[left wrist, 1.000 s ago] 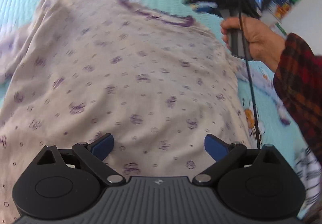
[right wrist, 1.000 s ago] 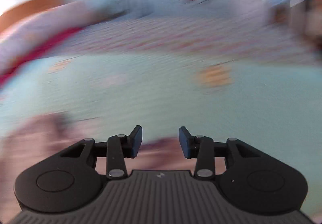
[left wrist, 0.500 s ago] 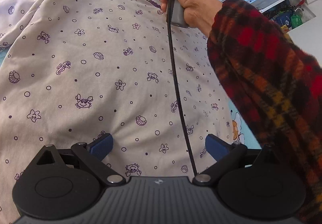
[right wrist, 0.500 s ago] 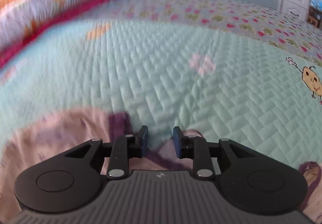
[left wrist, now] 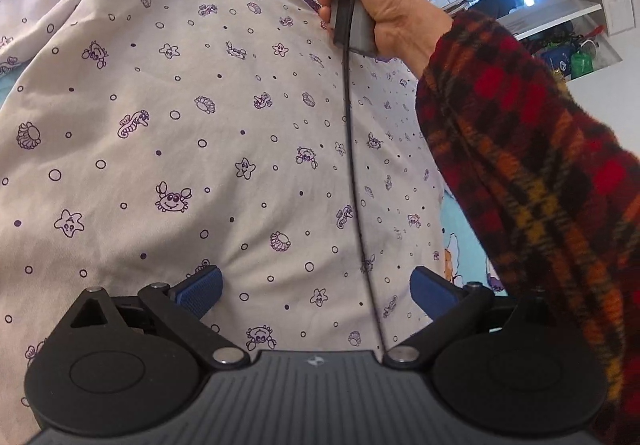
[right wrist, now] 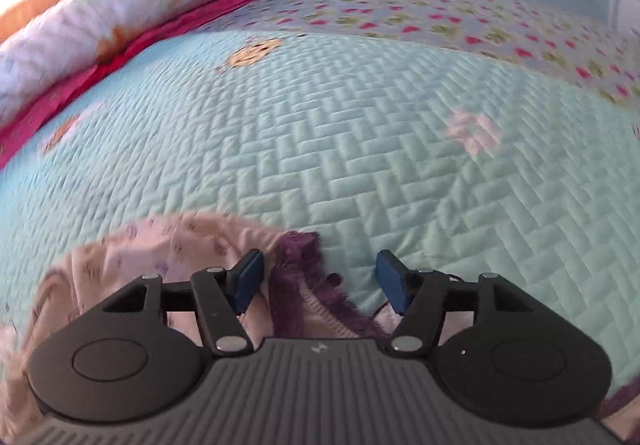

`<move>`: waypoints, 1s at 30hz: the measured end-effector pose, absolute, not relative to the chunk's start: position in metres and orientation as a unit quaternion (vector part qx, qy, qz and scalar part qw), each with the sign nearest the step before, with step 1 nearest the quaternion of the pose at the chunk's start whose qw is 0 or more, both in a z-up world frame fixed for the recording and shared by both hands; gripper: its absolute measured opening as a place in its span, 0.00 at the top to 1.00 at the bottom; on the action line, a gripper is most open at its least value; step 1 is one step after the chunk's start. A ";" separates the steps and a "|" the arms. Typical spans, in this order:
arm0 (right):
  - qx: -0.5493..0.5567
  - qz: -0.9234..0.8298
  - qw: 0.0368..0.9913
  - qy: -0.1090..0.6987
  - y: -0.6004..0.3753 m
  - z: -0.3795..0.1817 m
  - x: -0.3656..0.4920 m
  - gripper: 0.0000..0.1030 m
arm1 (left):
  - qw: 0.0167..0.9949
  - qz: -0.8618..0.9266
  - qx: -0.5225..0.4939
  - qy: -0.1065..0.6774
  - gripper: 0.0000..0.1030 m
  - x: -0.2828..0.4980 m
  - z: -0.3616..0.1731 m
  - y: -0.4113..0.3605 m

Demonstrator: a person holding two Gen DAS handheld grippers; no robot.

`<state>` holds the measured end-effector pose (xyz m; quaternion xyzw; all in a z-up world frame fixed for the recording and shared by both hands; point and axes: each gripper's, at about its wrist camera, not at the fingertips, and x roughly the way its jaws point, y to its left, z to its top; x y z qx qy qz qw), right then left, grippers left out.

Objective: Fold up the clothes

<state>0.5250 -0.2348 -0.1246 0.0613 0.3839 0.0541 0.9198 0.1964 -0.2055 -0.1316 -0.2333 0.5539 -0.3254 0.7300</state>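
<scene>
Step in hand: grasping collar. Shirt (left wrist: 208, 117) flat on bed (right wrist: 360, 149). Right gripper (right wrist: 320, 281) just opened, fingers apart around purple collar (right wrist: 296, 265), not pinching. Left gripper (left wrist: 316, 285) fingers wide apart over hem, empty. Next, likely: both close on fabric.

Count: 1 pale shirt (left wrist: 208, 133) with purple sea-creature print, flat on 1 teal quilt (right wrist: 360, 149). 2 grippers: left gripper (left wrist: 316, 287) over the shirt's near end, right gripper (right wrist: 320, 281) at its purple collar (right wrist: 296, 277). 1 hand (left wrist: 384, 13), 1 plaid sleeve (left wrist: 532, 173).
</scene>
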 end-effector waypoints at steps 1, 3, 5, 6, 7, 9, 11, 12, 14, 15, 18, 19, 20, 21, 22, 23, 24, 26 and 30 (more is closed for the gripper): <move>0.051 0.062 0.920 0.383 -0.232 -0.125 0.523 0.59 | 0.730 -0.326 -0.233 0.554 0.00 0.197 -0.131 -0.205; 0.031 0.079 0.920 0.382 -0.226 -0.124 0.520 0.79 | 0.730 -0.326 -0.232 0.554 0.00 0.197 -0.131 -0.206; 0.004 0.087 0.920 0.383 -0.217 -0.121 0.520 0.95 | 0.730 -0.325 -0.233 0.554 0.00 0.198 -0.132 -0.206; -0.009 0.089 0.920 0.382 -0.213 -0.120 0.520 0.96 | 0.730 -0.325 -0.233 0.554 0.00 0.198 -0.133 -0.207; -0.027 0.083 0.923 0.376 -0.208 -0.118 0.520 0.96 | 0.730 -0.325 -0.234 0.554 0.00 0.198 -0.133 -0.206; -0.061 0.060 0.930 0.358 -0.200 -0.115 0.522 0.96 | 0.731 -0.325 -0.234 0.553 0.00 0.196 -0.132 -0.205; -0.100 0.032 0.933 0.346 -0.195 -0.116 0.527 0.96 | 0.732 -0.324 -0.232 0.553 0.00 0.195 -0.132 -0.206; -0.111 0.031 0.928 0.354 -0.192 -0.120 0.530 0.96 | 0.732 -0.324 -0.231 0.552 0.00 0.194 -0.131 -0.205; -0.101 0.031 0.929 0.356 -0.195 -0.125 0.533 0.94 | 0.734 -0.324 -0.229 0.552 0.00 0.193 -0.130 -0.206; -0.084 0.031 0.933 0.349 -0.199 -0.125 0.532 0.93 | 0.734 -0.323 -0.228 0.551 0.00 0.192 -0.130 -0.206; -0.016 0.026 0.940 0.340 -0.219 -0.118 0.523 0.64 | 0.736 -0.322 -0.227 0.550 0.00 0.192 -0.129 -0.205; 0.003 0.023 0.942 0.334 -0.226 -0.114 0.517 0.53 | 0.737 -0.321 -0.227 0.550 0.00 0.191 -0.129 -0.205; 0.018 0.017 0.948 0.316 -0.231 -0.108 0.503 0.51 | 0.738 -0.321 -0.226 0.549 0.00 0.190 -0.130 -0.205; 0.034 0.012 0.953 0.299 -0.235 -0.101 0.489 0.51 | 0.739 -0.320 -0.224 0.549 0.00 0.189 -0.131 -0.205; 0.054 0.013 0.957 0.285 -0.241 -0.097 0.469 0.49 | 0.740 -0.320 -0.223 0.548 0.00 0.189 -0.132 -0.205; 0.074 0.015 0.960 0.271 -0.246 -0.092 0.448 0.46 | 0.742 -0.320 -0.220 0.547 0.00 0.189 -0.132 -0.206; 0.093 0.016 0.961 0.258 -0.251 -0.088 0.428 0.41 | 0.744 -0.318 -0.217 0.545 0.00 0.189 -0.132 -0.208; 0.115 0.009 0.956 0.268 -0.268 -0.088 0.387 0.40 | 0.756 -0.314 -0.198 0.540 0.00 0.181 -0.127 -0.213; 0.142 -0.053 0.949 0.277 -0.317 -0.087 0.293 0.40 | 0.793 -0.301 -0.118 0.517 0.00 0.162 -0.119 -0.233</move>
